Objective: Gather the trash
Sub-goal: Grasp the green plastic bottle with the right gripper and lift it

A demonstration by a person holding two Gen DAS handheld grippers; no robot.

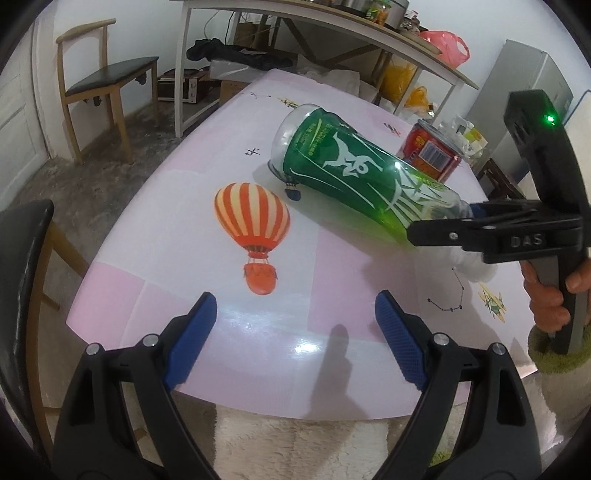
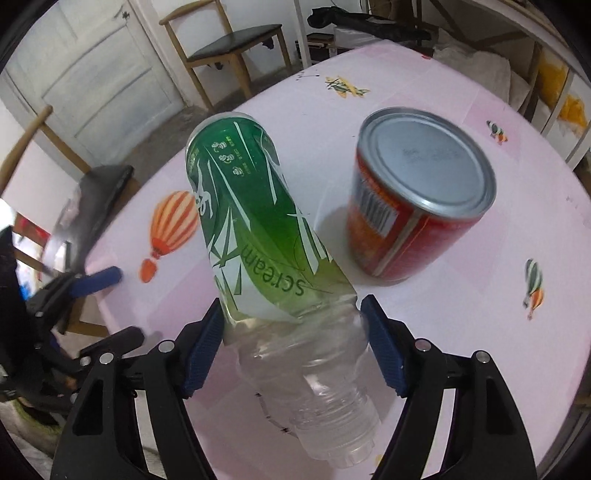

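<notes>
A clear plastic bottle with a green label (image 2: 255,229) is held by my right gripper (image 2: 291,339), whose blue pads are shut on its shoulder near the neck. The bottle tilts, its base raised over the pink table (image 2: 461,332). In the left wrist view the same bottle (image 1: 347,173) sticks out of the right gripper (image 1: 443,221), base toward the table's middle. A red tin can (image 2: 413,214) stands upright just right of the bottle; it also shows in the left wrist view (image 1: 428,151). My left gripper (image 1: 295,332) is open and empty over the table's near edge.
The tablecloth has a hot-air-balloon print (image 1: 255,229). A wooden chair (image 1: 99,81) stands far left, another chair (image 1: 22,266) near left. A white shelf table (image 1: 332,33) with jars and bags stands behind. A white rug (image 1: 303,443) lies below the table edge.
</notes>
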